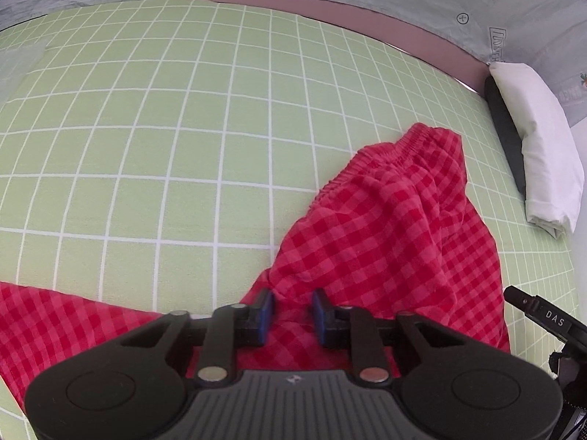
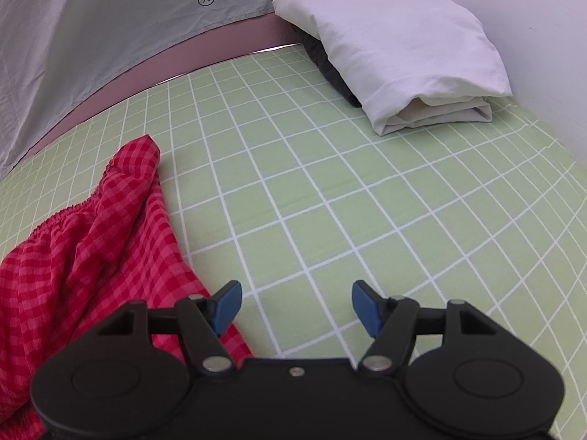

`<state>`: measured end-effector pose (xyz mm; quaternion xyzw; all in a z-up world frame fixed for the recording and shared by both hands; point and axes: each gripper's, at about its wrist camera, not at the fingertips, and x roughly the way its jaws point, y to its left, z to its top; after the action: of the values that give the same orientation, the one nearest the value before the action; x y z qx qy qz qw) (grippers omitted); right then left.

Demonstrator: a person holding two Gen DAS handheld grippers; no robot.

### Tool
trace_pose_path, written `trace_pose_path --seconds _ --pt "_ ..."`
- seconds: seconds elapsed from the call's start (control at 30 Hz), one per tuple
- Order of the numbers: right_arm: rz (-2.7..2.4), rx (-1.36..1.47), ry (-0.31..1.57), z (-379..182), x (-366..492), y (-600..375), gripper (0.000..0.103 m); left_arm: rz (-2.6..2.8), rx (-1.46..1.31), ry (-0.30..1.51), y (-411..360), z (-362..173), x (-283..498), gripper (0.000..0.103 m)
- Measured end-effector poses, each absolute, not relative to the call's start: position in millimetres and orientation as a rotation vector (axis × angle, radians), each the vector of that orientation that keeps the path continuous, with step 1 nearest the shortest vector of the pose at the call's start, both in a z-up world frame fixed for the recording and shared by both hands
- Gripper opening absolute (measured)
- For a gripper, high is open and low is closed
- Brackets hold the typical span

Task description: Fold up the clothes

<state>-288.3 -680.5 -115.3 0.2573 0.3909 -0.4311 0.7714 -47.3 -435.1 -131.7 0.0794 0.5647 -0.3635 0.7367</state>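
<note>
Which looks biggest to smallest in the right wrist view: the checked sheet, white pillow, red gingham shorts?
1. Green checked sheet, clearly the largest.
2 and 3. Red gingham shorts and white pillow look similar; the shorts are nearer and cut off by the frame, so no ranking.

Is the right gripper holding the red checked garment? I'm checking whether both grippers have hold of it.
No: the right gripper is open over the bare green grid sheet, beside the red checked garment.

Lay spread flat, a green bedsheet [image 2: 367, 190] ruled in white squares. Ran along its far edge, a pink band [image 2: 205, 55], overhung by grey printed cloth [image 2: 91, 36]. Rested at the far right corner, a white pillow [image 2: 396, 44] over a dark cushion [image 2: 326, 66], beside a white wall [image 2: 532, 36].
</note>
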Motion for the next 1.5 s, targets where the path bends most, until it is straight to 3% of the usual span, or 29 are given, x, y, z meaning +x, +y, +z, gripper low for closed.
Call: trace_pose_path --seconds 0.1,0.4,0.5,0.53,0.63,0.67,0.7,0.73,1.1,1.5 --pt "-0.934 0.555 0.853 -116.3 -287.7 -680.0 0.067 -0.786 0.173 1.185 -428.1 -122.2 -46.9 0.001" --pt "-0.908 0.521 0.873 -117.8 -278.4 -676.4 0.067 -0.591 0.299 0.767 -393.3 -42.1 -15.7 0.001" --pt "-0.9 0.514 0.879 -118.5 -276.1 -674.2 0.067 -0.396 0.269 0.631 -379.3 -23.0 10.1 0.002" --pt "-0.899 0.513 0.88 -118.8 -275.3 -673.1 0.067 -0.336 0.254 0.611 -375.1 -20.8 19.6 0.01" --pt "-0.887 0.509 0.88 -118.2 -272.7 -669.5 0.067 -0.265 0.22 0.656 -359.4 -27.0 42.3 0.019" --pt "-0.88 0.507 0.877 -117.4 -271.9 -668.2 0.067 -0.256 0.206 0.678 -352.6 -30.3 46.3 0.026" --pt "-0.873 0.505 0.875 -116.7 -271.2 -666.8 0.067 -0.249 0.189 0.705 -344.4 -34.5 48.1 0.04" --pt "-0.866 0.504 0.872 -116.0 -270.5 -665.5 0.067 -0.242 0.172 0.731 -336.2 -38.6 49.8 0.048" --pt "-0.734 0.491 0.881 -114.1 -254.7 -643.3 0.07 -0.031 0.113 0.989 -228.0 -103.7 30.7 0.061" --pt "-0.701 0.465 0.961 -120.1 -250.2 -613.1 0.072 -0.058 -0.094 1.051 -168.6 -126.4 28.5 0.059"
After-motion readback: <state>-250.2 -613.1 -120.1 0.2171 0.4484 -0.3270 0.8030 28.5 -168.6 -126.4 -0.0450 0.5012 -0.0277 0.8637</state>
